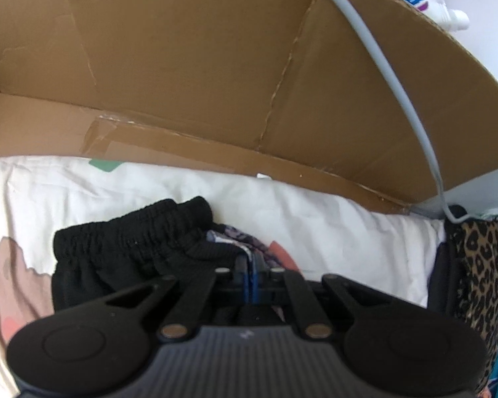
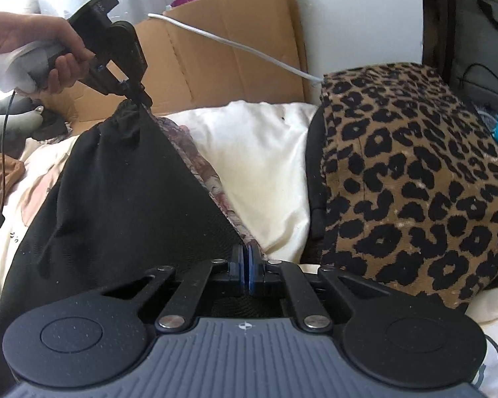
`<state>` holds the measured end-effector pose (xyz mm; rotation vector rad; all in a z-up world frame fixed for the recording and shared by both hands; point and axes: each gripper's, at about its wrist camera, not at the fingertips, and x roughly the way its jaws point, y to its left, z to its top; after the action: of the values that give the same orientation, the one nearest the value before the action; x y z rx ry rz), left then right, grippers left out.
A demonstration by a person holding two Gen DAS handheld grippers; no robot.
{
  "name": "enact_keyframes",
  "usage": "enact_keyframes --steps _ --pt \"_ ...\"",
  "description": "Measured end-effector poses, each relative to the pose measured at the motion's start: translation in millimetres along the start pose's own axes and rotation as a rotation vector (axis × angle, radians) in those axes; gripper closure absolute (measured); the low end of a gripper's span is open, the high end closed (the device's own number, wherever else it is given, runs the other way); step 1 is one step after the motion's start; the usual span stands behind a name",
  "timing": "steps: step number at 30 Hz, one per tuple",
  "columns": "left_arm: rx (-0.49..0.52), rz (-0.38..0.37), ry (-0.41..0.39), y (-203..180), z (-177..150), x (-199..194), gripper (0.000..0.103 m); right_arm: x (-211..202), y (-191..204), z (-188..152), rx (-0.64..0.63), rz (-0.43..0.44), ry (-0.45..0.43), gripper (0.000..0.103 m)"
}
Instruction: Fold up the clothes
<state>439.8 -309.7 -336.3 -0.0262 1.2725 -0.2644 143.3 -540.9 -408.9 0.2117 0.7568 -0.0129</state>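
Gripping the limp, light black shorts (image 2: 116, 182) on the cream bedding (image 2: 265, 165), you have both the left gripper (image 2: 139, 98) at the far gathered waistband and the right gripper (image 2: 248, 265) at the near edge clamped tight on cloth, so hold at seams.

Counted across both views: two grippers, left (image 2: 139, 94) and right (image 2: 248, 258), one black garment (image 2: 116, 179), one floral-patterned garment (image 2: 202, 162), one leopard-print item (image 2: 415, 172), one flattened cardboard box (image 1: 215, 66), one white cable (image 1: 395, 76), one white bedcover (image 2: 262, 159).
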Motion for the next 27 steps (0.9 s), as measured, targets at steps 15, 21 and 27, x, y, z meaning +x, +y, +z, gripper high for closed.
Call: enact_keyframes --steps 15,21,27 --pt "-0.039 -0.107 -0.039 5.2 1.2 41.1 0.092 12.3 -8.6 4.7 0.016 -0.060 0.053 0.100" --pt "0.111 -0.169 -0.063 -8.6 -4.8 1.7 0.053 -8.9 -16.1 3.7 0.089 -0.059 0.004 0.094" --pt "0.263 -0.138 0.023 -21.0 -31.4 -8.7 0.082 -25.4 -14.8 -3.6 0.132 -0.014 -0.042 0.094"
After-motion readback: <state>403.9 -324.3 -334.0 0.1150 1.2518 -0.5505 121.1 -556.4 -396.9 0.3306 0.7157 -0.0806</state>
